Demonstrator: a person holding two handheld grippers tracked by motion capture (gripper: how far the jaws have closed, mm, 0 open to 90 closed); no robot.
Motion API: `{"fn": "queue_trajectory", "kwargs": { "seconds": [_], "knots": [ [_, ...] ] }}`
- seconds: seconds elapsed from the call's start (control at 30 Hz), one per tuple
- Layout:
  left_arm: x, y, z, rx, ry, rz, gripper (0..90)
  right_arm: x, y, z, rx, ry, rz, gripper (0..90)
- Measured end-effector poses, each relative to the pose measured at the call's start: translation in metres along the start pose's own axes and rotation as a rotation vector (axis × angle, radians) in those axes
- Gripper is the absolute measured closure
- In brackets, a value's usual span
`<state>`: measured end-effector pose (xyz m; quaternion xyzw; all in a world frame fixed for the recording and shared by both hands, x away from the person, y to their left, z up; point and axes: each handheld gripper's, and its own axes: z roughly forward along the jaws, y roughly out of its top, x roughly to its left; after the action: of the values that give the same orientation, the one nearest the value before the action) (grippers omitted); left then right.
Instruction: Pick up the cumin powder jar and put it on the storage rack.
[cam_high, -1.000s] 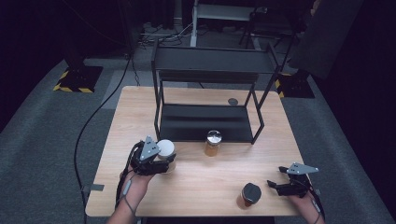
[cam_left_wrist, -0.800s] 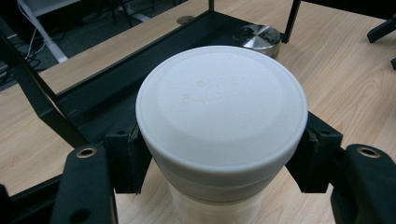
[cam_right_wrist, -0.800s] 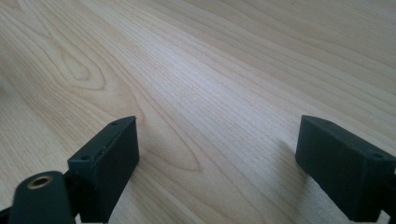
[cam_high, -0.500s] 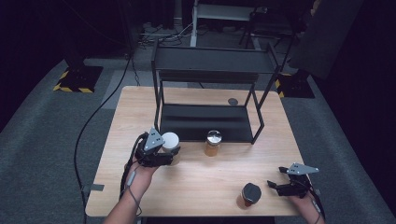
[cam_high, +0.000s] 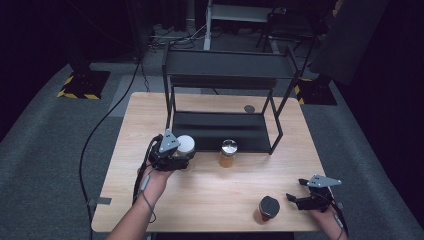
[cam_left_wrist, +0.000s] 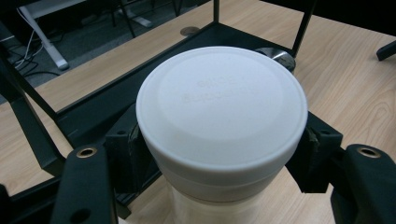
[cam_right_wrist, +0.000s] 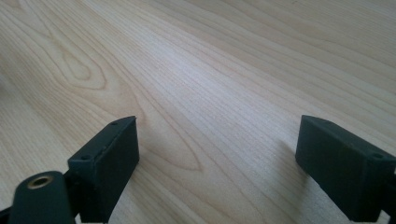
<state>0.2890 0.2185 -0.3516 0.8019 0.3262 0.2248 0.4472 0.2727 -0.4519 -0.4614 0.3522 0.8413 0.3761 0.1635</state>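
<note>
R gripper (cam_high: 299, 199) sits at the near edge of the surface (cam_high: 215, 200), jaws apart w/ nothing btwn them, idle, just right of a dark-lidded jar (cam_high: 267, 207). L gripper (cam_left_wrist: 219, 154) is clamped on the white-lidded jar (cam_left_wrist: 222, 121), carried just above the surface, close to the black rack (cam_high: 225, 132) front-left corner. Step in hand, prob: carrying jar to the rack's lower shelf. Next move needs clearing the front rail, beside the clear jar (cam_high: 229, 152), then setting it down upright.

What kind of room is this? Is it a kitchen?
Probably not a kitchen: it looks like a lab or test studio. A wooden table stands on grey carpet, with cables on the floor and black-and-yellow hazard stripes nearby.
</note>
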Motion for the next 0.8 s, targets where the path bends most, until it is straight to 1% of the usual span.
{"fn": "queue_trajectory", "kwargs": {
  "seconds": [0.2,0.4,0.53,0.8],
  "knots": [
    [0.002,0.006,0.006,0.006,-0.008,0.007,32.9,0.0,0.0,0.0,0.0,0.0,0.0,13.3],
    [0.001,0.012,0.014,0.007,-0.005,0.022,32.9,0.0,0.0,0.0,0.0,0.0,0.0,13.3],
    [0.003,0.016,0.019,0.011,-0.007,0.024,32.9,0.0,0.0,0.0,0.0,0.0,0.0,13.3],
    [0.009,0.023,0.031,0.004,-0.01,0.009,32.9,0.0,0.0,0.0,0.0,0.0,0.0,13.3]
  ]
}}
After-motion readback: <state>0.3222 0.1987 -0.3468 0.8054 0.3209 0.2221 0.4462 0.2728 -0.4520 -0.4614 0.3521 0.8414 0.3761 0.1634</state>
